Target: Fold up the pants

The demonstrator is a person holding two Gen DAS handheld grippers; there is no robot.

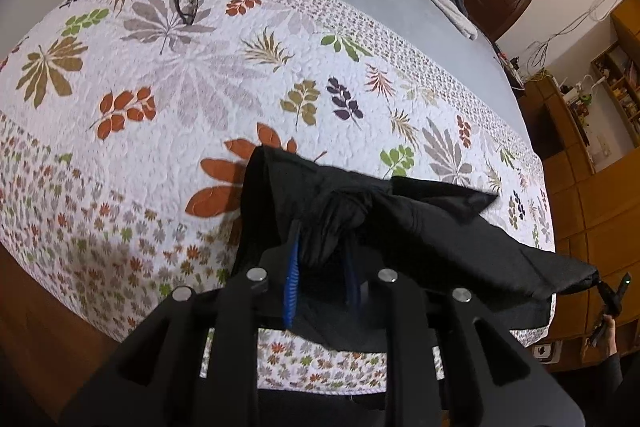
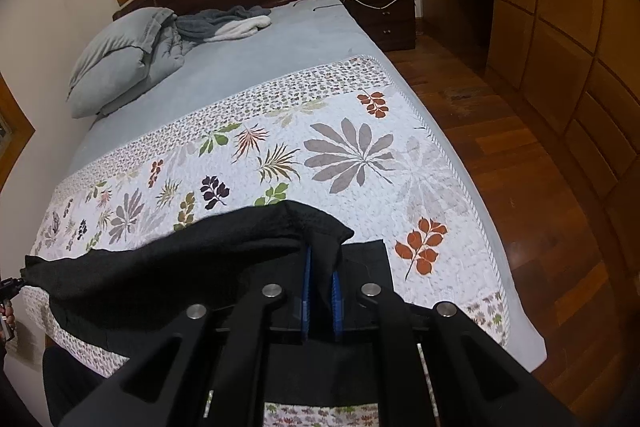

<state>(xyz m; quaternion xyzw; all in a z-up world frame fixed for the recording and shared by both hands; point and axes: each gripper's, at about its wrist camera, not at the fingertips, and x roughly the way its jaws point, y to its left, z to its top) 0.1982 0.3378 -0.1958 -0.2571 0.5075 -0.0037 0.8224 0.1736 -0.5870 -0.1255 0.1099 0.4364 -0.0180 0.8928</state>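
Two grips carry the black pants (image 1: 420,223) right now: your left gripper (image 1: 320,255) has its fingers (image 1: 291,287) pinching a bunched wad of the cloth, and your right gripper (image 2: 320,267) has its fingers (image 2: 306,283) pinching a folded edge of the same garment. Between the two, the fabric hangs in a slack span just above the leaf-patterned quilt (image 2: 360,155), over the quilt's near border, with a lower layer lying flat on the quilt beneath the right gripper.

Expect the pants to behave as light, limp cloth: they sag, crease and bunch wherever you leave slack, and nothing in them is fragile. Thin layers may slide out of a shallow pinch, so keep a full bite. Take hold at hems or at the waistband, where the cloth looks thicker, and keep the span between your grips taut so the fold lands square on the quilt.
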